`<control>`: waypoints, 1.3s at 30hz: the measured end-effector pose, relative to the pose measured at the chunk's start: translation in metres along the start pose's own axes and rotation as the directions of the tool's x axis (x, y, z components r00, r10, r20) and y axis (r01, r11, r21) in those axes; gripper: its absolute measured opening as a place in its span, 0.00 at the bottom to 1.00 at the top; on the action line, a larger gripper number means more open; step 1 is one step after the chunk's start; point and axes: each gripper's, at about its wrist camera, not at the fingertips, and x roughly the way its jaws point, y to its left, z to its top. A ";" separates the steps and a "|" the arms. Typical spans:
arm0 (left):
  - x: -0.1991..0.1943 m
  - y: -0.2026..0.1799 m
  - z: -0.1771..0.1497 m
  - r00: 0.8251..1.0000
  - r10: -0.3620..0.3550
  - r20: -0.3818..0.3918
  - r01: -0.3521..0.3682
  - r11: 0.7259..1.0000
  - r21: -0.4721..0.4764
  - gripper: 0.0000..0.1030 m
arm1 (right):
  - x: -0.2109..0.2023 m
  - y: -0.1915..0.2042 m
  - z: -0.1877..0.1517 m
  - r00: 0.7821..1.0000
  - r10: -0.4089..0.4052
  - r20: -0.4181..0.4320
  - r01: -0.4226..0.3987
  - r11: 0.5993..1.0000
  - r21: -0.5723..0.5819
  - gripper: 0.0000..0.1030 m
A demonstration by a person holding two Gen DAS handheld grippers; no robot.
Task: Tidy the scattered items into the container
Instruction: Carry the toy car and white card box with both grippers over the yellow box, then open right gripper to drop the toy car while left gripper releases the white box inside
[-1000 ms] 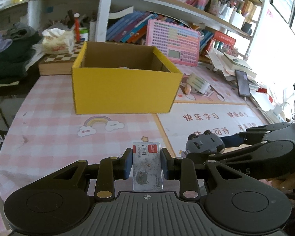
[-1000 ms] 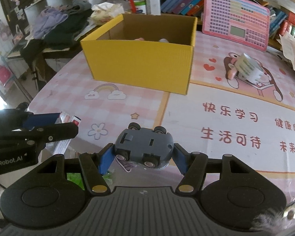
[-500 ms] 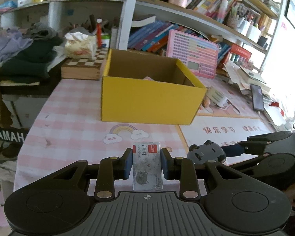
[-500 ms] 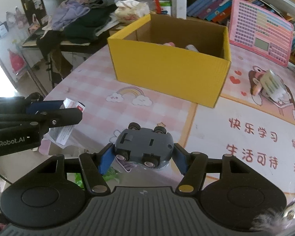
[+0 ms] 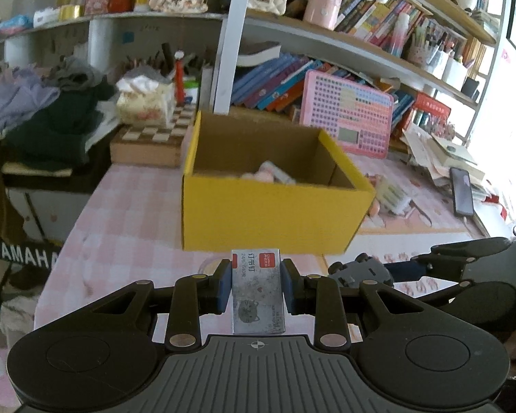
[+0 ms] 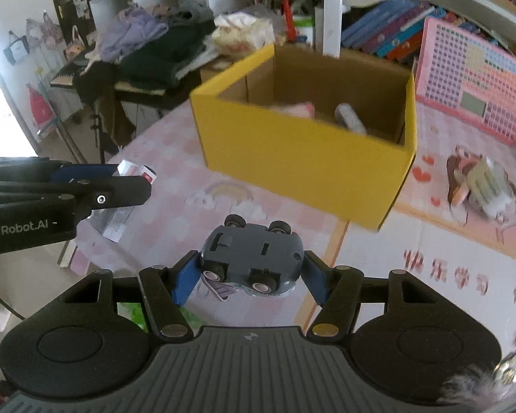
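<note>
1. Left gripper (image 5: 256,289) pinches a small staple box (image 5: 257,289) upright between its blue pads; red label patch, Chinese print and "24/6" partly legible, cat drawing lower down
2. Right gripper (image 6: 251,275) clamps a grey toy car (image 6: 253,256) upside down, wheels up
3. "GenRobot.AI" reads on the left gripper's side in the right wrist view; "YAMAHA" on a black object (image 5: 20,253) off the table's left edge
4. Yellow cardboard box (image 5: 268,213) stands open mid-table (image 5: 130,223), ahead of both grippers; pinkish items and a pale tube (image 6: 349,118) lie inside, blurred
5. Red Chinese characters on the mat (image 6: 464,272) near the table's right edge
6. Pink keypad toy (image 5: 347,117) leans behind the box at the back edge
</note>
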 end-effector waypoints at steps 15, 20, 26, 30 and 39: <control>0.052 -0.007 0.084 0.996 -0.025 0.085 0.017 0.996 0.087 0.28 | 0.010 -0.047 0.080 0.991 0.013 0.137 -0.008 0.999 -0.041 0.60; 0.080 -0.009 0.111 0.997 -0.024 0.078 0.014 0.992 0.123 0.28 | 0.024 -0.067 0.109 0.988 -0.003 0.155 0.016 0.996 -0.086 0.60; 0.130 -0.010 0.141 1.000 -0.019 0.010 0.017 0.985 0.173 0.28 | 0.066 -0.089 0.133 0.995 -0.038 0.090 0.057 0.974 -0.220 0.60; 0.180 -0.015 0.157 0.995 -0.005 -0.105 0.029 0.972 0.231 0.28 | 0.104 -0.095 0.144 0.999 -0.050 -0.003 0.045 0.929 -0.367 0.60; 0.261 -0.024 0.160 0.955 0.069 -0.288 0.027 0.949 0.315 0.28 | 0.168 -0.101 0.155 0.978 -0.041 -0.207 -0.074 0.853 -0.517 0.60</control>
